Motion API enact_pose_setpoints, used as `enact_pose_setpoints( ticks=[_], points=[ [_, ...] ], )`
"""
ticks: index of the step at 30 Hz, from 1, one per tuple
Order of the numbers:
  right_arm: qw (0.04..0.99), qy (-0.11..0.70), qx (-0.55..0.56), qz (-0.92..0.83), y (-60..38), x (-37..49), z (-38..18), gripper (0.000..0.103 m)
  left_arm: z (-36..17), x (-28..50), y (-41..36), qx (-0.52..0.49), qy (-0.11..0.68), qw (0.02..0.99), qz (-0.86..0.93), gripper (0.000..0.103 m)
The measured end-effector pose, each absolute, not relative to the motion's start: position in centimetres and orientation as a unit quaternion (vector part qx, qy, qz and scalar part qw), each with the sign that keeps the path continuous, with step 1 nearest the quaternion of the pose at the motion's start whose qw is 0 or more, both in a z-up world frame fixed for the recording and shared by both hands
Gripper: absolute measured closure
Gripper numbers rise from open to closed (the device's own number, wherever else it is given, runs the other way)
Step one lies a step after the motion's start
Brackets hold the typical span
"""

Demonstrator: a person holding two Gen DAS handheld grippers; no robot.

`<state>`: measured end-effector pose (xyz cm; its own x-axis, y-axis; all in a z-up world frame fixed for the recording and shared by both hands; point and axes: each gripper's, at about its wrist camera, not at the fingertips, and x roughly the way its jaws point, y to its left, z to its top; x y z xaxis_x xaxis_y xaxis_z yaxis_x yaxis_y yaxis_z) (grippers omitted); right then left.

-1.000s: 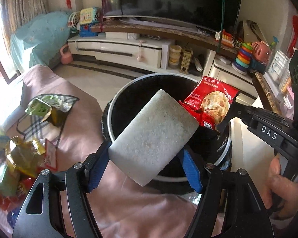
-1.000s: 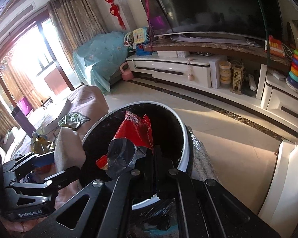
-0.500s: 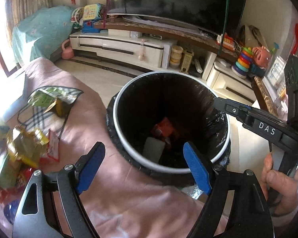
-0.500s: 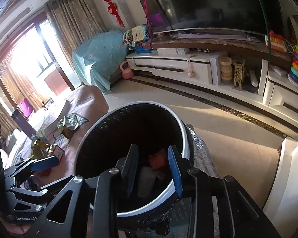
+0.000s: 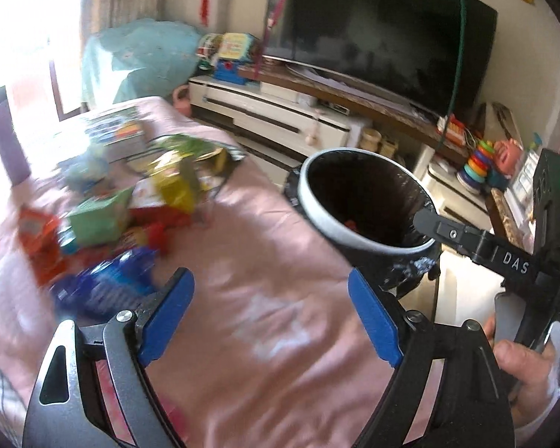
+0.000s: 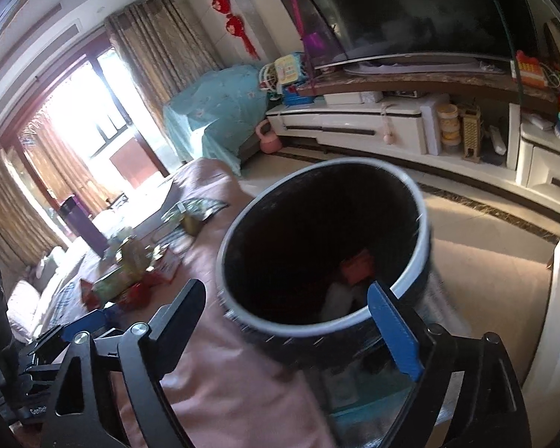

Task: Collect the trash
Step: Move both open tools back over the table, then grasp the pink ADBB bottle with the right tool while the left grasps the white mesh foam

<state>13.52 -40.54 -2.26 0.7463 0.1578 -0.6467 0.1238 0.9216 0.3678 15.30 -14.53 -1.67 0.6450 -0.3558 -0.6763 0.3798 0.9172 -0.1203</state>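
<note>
A black bin with a white rim (image 5: 319, 216) (image 6: 418, 261) stands beside the pink-covered table (image 5: 265, 287). Inside it lie a red snack bag (image 6: 358, 268) and a white block (image 6: 338, 298). My left gripper (image 5: 268, 315) is open and empty above the pink cloth, left of the bin. My right gripper (image 6: 291, 317) is open and empty near the bin's rim; one finger (image 5: 448, 229) shows in the left wrist view. A blurred pile of wrappers lies on the table: green (image 5: 100, 216), yellow (image 5: 175, 183), red (image 5: 37, 239), blue (image 5: 108, 283).
A TV (image 5: 377, 37) on a long white cabinet (image 6: 354, 127) lines the far wall, with toys (image 5: 474, 164) at its right end. A teal-covered seat (image 6: 220, 112) stands by the bright window. Tiled floor (image 6: 485, 261) lies past the bin.
Both grippers opened and dropped the white block and the red bag into the bin. The left gripper has since swung left toward the wrapper pile; the right gripper opened wider.
</note>
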Motion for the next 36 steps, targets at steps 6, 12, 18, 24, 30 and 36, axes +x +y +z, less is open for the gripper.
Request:
enact_pose_setpoints(
  ticks=[6,12,18,24,30,36],
  points=[
    [0.913,0.360,0.186,0.038,-36.8,12.4,-2.4,0.012,-1.5,12.9,-9.6,0.004,0.352,0.922,-0.162,0.016],
    [0.913,0.367,0.167,0.069,-33.0,11.6,-2.6,0.011,-2.0,11.8,-5.4,-0.021,0.356,0.925,-0.128,0.016],
    [0.908,0.380,0.142,0.104,-29.2,10.8,-3.1,0.011,-2.7,11.0,-1.6,-0.043,0.357,0.928,-0.095,0.016],
    [0.905,0.386,0.117,0.135,-25.7,10.1,-3.3,0.011,-3.1,10.3,2.3,-0.058,0.358,0.930,-0.057,0.016],
    [0.898,0.392,0.088,0.179,-21.8,9.5,-3.7,0.012,-4.3,11.1,6.0,-0.076,0.373,0.925,-0.025,0.016],
    [0.885,0.408,0.059,0.217,-18.3,9.9,-4.6,0.016,-4.5,12.4,7.1,-0.083,0.383,0.920,-0.022,0.016]
  ],
)
